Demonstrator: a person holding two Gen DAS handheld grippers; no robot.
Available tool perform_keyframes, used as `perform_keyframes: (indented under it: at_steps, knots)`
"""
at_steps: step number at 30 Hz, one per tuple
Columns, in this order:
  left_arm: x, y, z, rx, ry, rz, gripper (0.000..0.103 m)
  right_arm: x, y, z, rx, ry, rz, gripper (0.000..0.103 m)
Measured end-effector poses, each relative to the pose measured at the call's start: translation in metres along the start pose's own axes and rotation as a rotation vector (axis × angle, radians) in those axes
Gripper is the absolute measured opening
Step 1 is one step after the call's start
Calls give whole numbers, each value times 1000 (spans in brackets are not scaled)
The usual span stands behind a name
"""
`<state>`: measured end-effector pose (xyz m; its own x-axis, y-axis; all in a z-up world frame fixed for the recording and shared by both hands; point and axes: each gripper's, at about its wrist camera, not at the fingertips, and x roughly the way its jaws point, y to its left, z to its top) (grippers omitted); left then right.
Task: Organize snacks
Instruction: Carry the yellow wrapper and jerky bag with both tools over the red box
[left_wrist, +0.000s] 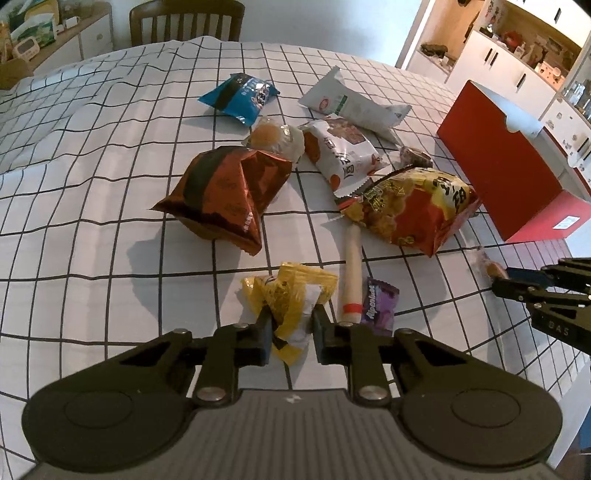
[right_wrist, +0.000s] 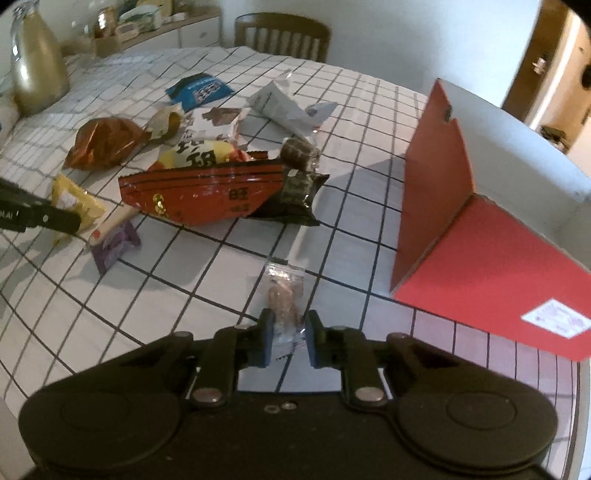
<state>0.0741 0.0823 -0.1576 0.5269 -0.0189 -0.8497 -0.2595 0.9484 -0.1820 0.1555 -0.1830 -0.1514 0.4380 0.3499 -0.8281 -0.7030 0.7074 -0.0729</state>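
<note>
A yellow snack packet (left_wrist: 291, 295) is pinched in the left claw (left_wrist: 289, 325), just beside a sausage stick (left_wrist: 352, 273). A clear-wrapped snack (right_wrist: 284, 295) is clamped in the right claw (right_wrist: 288, 332) near the table's (right_wrist: 480, 354) edge, beside the red box (right_wrist: 436, 177); its contents are hard to make out. Bare cloth lies around it.

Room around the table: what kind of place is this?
Probably a home dining room. A table under a grid-patterned tablecloth, a wooden dining chair at its far side, white cabinets with open shelves of household clutter, and a doorway in the right wrist view.
</note>
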Motion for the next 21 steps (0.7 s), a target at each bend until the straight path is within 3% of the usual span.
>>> perform_keyframes:
  at_steps: [11, 21]
  knots:
    - [-31, -6, -7, -21, -8, -23, 20, -42, 5, -5, 96, -63, -30, 17]
    - [-66, -42, 7, -3, -68, -74, 20, -94, -9, 0, 126, -153, -60, 17]
